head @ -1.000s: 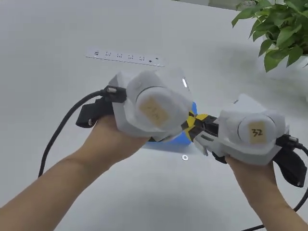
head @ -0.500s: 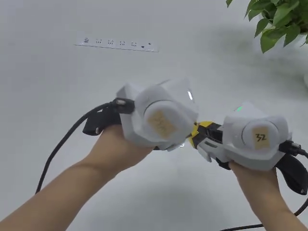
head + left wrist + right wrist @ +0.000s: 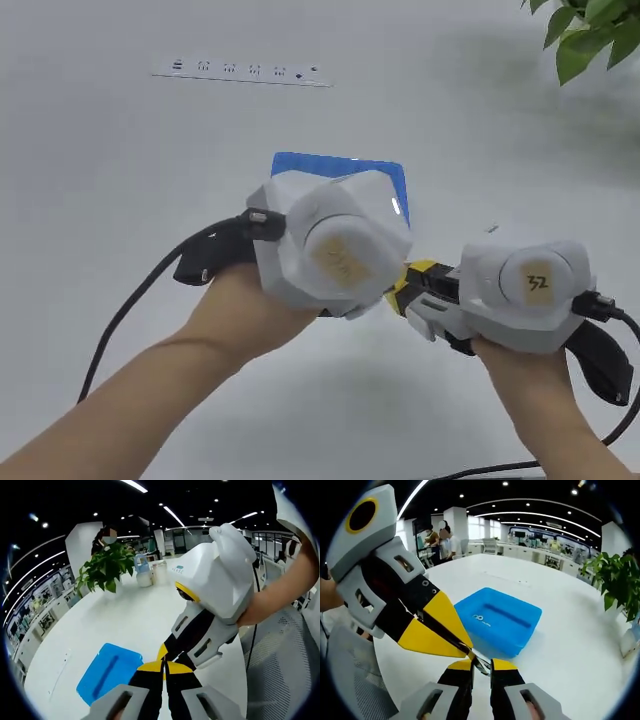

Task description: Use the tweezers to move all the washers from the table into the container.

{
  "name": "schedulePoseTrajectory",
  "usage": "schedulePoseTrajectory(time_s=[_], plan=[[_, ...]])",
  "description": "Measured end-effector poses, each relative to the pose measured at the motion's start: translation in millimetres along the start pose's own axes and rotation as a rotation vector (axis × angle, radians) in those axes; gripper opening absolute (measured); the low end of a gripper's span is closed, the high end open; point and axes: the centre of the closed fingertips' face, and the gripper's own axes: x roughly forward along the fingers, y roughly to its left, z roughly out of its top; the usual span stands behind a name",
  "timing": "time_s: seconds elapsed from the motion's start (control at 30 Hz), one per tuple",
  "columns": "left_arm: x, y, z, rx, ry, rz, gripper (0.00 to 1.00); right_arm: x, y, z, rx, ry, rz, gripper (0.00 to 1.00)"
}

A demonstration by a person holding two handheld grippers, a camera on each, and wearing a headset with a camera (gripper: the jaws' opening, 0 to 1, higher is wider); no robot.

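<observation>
- The tweezers run tip to tip between my grippers.
- My left gripper is clamped on one end.
- The other end sits between the nearly closed jaws of my right gripper; I cannot tell whether they pinch it.
- The blue container is beyond them.
- In the head view, the gripper bodies hide the tweezers.

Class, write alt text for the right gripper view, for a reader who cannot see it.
The left gripper, entering from the left, clamps thin tweezers whose tip reaches between the yellow-tipped jaws of the right gripper. Behind them a blue container sits on a white table, with a plant at the right.
</observation>
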Motion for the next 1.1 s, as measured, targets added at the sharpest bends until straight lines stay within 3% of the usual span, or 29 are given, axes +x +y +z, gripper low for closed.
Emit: schedulePoseTrajectory(time_s=[0.13,0.27,0.33,0.83,1.1], plan=[[1.8,1.1,-3.6,0.005,0.013,0.003,0.0,3.8,0.4,-1.0,0.026,0.0,0.013,0.1],[5.5,1.4,-6.8,0.003,0.019,-0.004,0.0,6.9,-0.1,-5.0,0.002,0.019,0.005,0.09],[5.4,3.1,-4.7,-0.008,0.002,-0.007,0.0,6.6,-1.6,-4.2,0.005,0.012,0.0,0.09],[6.6,3.8,-4.6,0.013,0.002,-0.006,0.0,7.1,-2.6,-2.5,-0.011,0.016,-0.007,0.09],[8.1,4.6,-3.1,-0.006,-0.011,-0.014,0.0,7.0,-4.7,-2.7,-0.015,0.021,-0.011,0.09]])
